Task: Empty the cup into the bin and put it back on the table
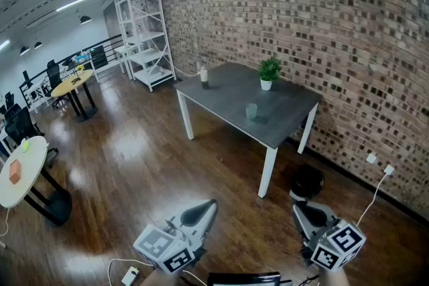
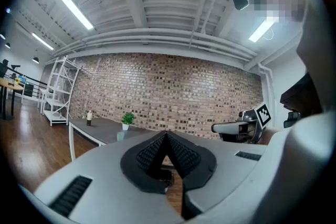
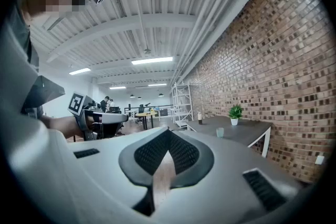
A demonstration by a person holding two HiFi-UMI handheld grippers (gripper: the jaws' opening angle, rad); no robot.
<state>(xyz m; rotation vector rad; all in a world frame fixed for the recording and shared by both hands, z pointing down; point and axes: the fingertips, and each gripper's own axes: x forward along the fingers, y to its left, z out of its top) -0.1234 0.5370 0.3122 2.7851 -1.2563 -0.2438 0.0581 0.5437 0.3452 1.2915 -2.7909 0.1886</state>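
Far off on the worktop point(image 1: 285, 122) stands the cup point(image 1: 251, 111), while left tongs point(image 1: 206, 206) and right tongs point(image 1: 299, 208) are both pressed together and empty; arriving unopened, they could topple it.

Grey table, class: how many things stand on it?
3: a bottle at its far left corner, a potted plant by the brick wall, a cup nearer the front edge. Nothing seems hidden.
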